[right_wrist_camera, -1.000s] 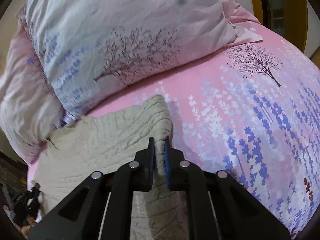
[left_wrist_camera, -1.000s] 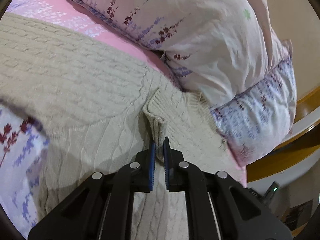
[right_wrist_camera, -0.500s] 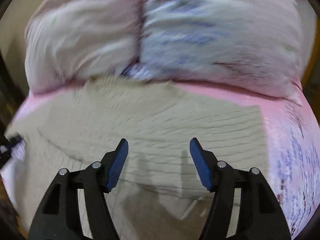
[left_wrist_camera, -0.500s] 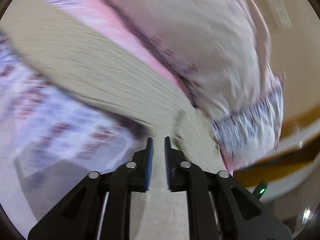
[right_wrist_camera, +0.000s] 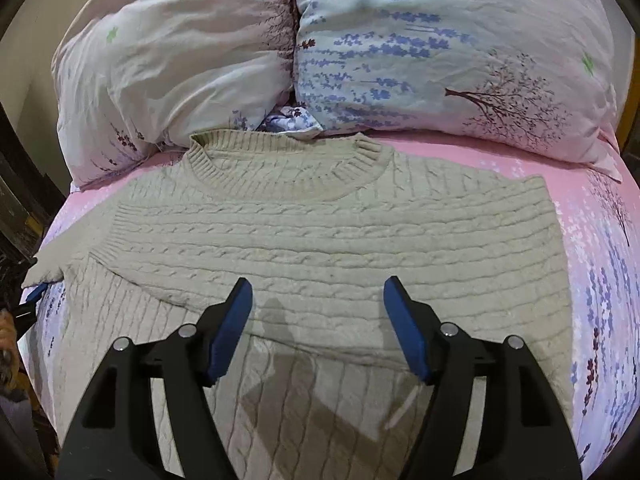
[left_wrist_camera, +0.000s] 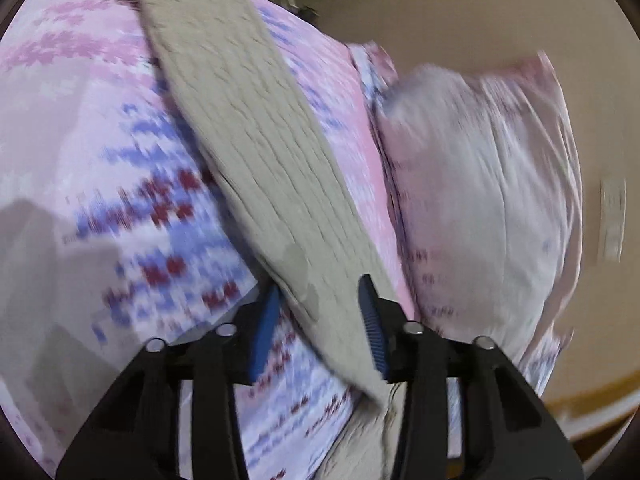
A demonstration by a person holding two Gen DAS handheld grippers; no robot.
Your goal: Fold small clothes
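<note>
**Cable-knit sweater laid flat on the bed, both jaws released**

My right gripper (right_wrist_camera: 318,320) hovers above the beige cable-knit sweater (right_wrist_camera: 320,240), its jaws wide apart after just opening, nothing between them. The sweater lies on the pink floral sheet (right_wrist_camera: 600,280), collar toward two pillows (right_wrist_camera: 440,48). My left gripper (left_wrist_camera: 320,320), jaws partly apart and just opening, straddles the sleeve (left_wrist_camera: 248,120) without pinching it. No legible writing appears.

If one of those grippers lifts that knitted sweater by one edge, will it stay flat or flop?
The sweater would probably flop: its thick cable knit already lies folded over itself. It looks fairly heavy for its size. The ribbed texture likely grips the bedsheet rather than sliding.
</note>
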